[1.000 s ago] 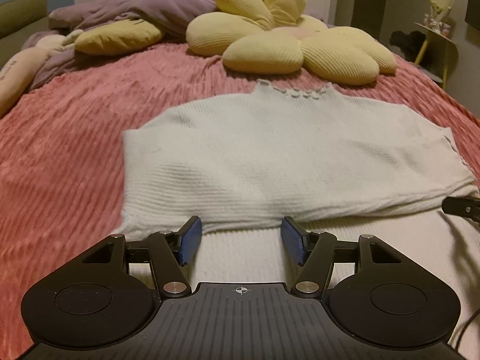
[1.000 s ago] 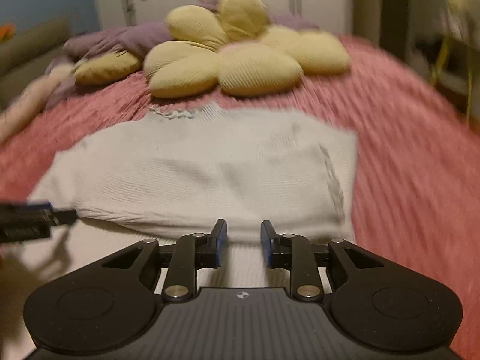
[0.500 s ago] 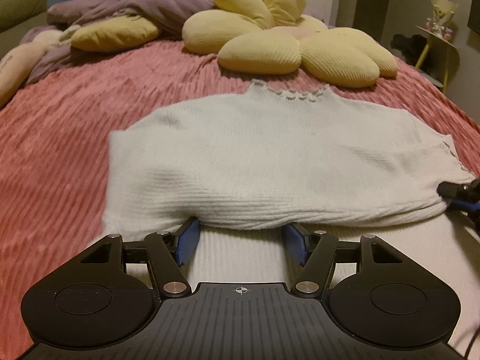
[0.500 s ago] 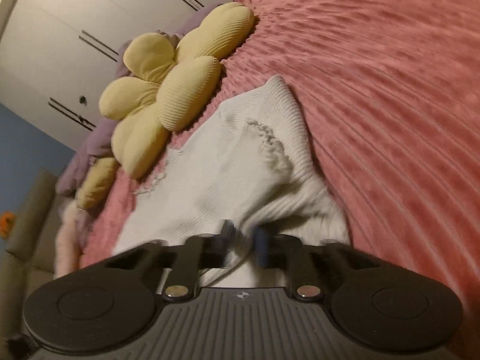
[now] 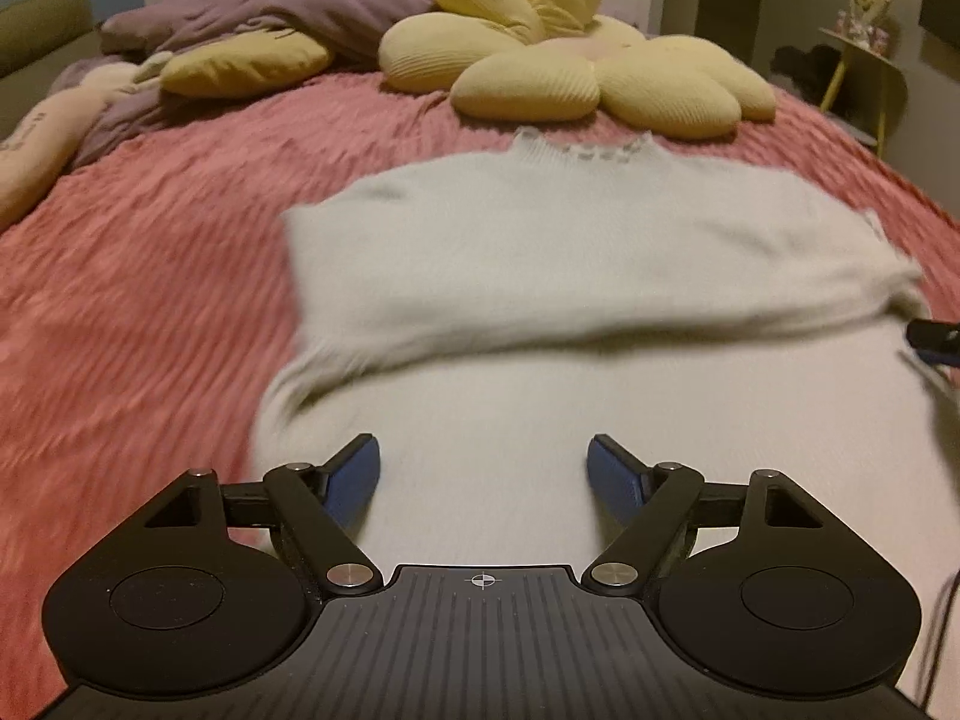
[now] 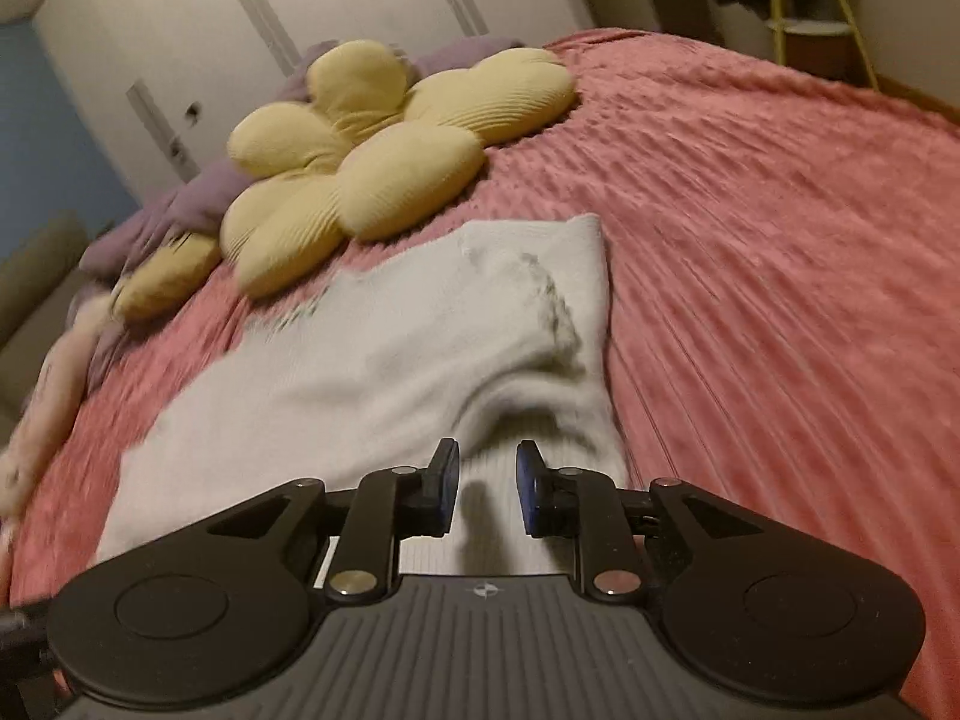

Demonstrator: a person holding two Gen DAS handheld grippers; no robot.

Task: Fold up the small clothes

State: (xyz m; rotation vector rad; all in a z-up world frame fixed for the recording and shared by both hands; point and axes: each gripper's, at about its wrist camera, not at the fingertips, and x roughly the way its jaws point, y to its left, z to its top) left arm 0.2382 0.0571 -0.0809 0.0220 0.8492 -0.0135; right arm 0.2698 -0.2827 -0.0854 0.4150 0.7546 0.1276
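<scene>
Jaws just opened — left gripper point(image 5: 483, 474) wide, right gripper point(image 6: 487, 483) narrow — both empty over the sweater point(image 5: 600, 252).

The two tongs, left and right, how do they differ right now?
The left tongs stand wide open, having just opened further; the right tongs show only a narrow gap. The left tongs sit level; the right tongs are rolled, tilting their view. Both are empty, hovering over the white sweater.
</scene>
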